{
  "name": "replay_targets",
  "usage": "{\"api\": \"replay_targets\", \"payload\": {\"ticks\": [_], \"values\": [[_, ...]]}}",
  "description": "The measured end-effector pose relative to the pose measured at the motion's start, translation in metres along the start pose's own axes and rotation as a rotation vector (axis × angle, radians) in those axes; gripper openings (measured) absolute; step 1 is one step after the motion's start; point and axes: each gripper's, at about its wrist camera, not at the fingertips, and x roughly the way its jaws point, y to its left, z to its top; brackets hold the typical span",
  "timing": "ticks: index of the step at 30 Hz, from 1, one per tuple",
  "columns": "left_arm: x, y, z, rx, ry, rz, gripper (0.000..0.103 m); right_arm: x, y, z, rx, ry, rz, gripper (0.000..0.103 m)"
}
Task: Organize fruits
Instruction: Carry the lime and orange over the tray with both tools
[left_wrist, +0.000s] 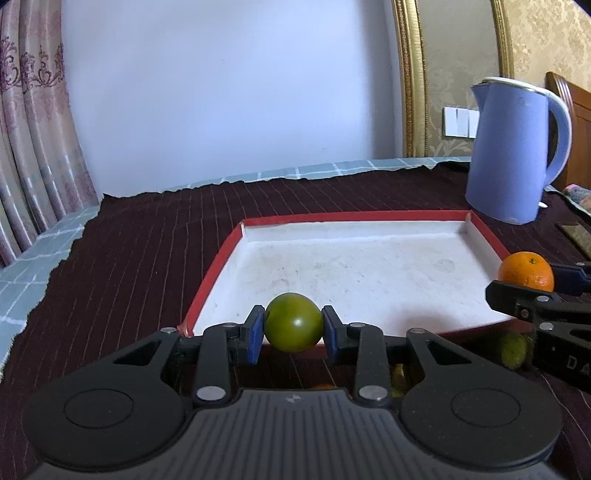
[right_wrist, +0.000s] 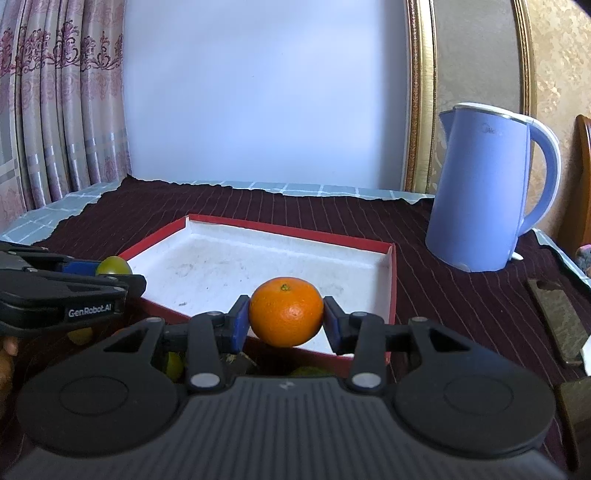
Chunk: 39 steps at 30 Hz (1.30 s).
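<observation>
Your left tongs (left_wrist: 293, 332) are clenched on a green fruit (left_wrist: 293, 322), blue pads pressed to both its sides. You hold it lifted at the near rim of the red-edged tray (left_wrist: 369, 215), toward the tray's near left corner. The tray sits on a dark striped cloth (left_wrist: 147, 251) spread over the tabletop, and its white floor is bare.

Your right tongs (right_wrist: 286, 319) are clenched on an orange (right_wrist: 285, 311), stem end up, held lifted at the tray's near rim toward its near right corner. In the left wrist view the orange (left_wrist: 526, 271) shows at the tray's right edge.

More greenish fruit lies low on the cloth, between the tray's near rim and you, partly hidden by the tongs.

A blue kettle (right_wrist: 487, 188) stands upright beyond the tray's far right corner, apart from it, handle turned to the right.
</observation>
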Motion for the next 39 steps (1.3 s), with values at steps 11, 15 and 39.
{"api": "replay_targets", "payload": {"ticks": [11, 15, 39], "values": [[0.027, -0.003, 0.022, 0.001, 0.018, 0.044, 0.032, 0.016, -0.007, 0.018, -0.001, 0.005, -0.001, 0.039], [0.039, -0.004, 0.029, 0.001, 0.033, 0.059, 0.032, 0.024, -0.010, 0.023, 0.012, 0.008, -0.005, 0.039], [0.113, -0.018, 0.056, 0.044, 0.150, 0.079, 0.032, 0.095, -0.034, 0.038, 0.065, 0.097, -0.068, 0.039]]}}
